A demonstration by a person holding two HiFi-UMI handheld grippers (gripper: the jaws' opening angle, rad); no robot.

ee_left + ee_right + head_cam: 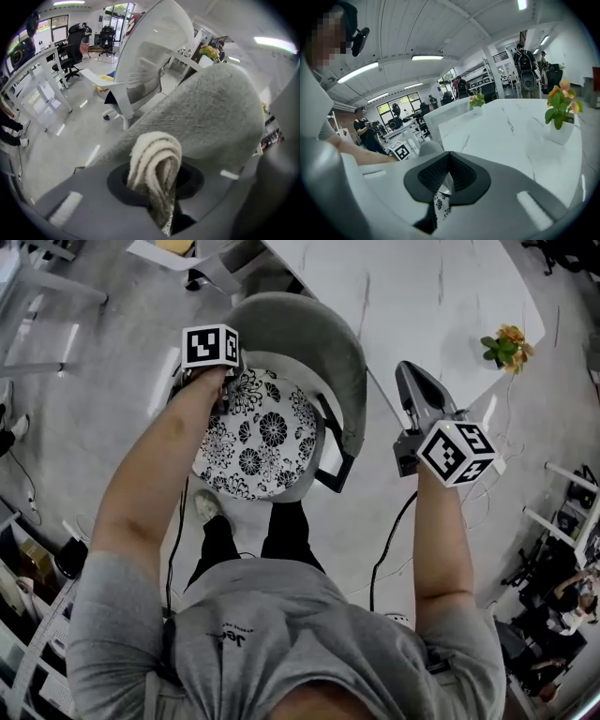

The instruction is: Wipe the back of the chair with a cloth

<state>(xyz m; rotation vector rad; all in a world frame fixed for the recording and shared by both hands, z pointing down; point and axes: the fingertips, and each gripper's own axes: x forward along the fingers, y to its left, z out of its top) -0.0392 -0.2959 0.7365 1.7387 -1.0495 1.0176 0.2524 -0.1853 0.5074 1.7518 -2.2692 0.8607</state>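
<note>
Pinching the folded cloth (pixel 154 157) in my left gripper (pixel 158 183), jaws clamped on its bunched loop so that a rounded pad of it sticks out ahead, I have it right at the grey chair back (pixel 211 112), which fills the left gripper view from 12 to 3 o'clock. Whether the cloth actually touches the fabric I cannot tell. In the head view that gripper sits at the 10 o'clock end of the curved back, above the flower-patterned seat (pixel 253 437). The step in hand, as I judge it, is the wipe itself. To do it well I should press the protruding loop onto the fabric, not the hard jaw tips, and sweep along the curve toward 2 o'clock in one steady pass that follows the bend of the rim. The fabric looks napped and may drag at the cloth, so a firm pinch matters, or the fold could pull out. My right gripper (pixel 409 379) hangs at 3 o'clock of the chair, beside the white surface (pixel 422 287), jaws pressed together on nothing. Nothing steadies the chair, so light pressure seems wiser than a hard push.
</note>
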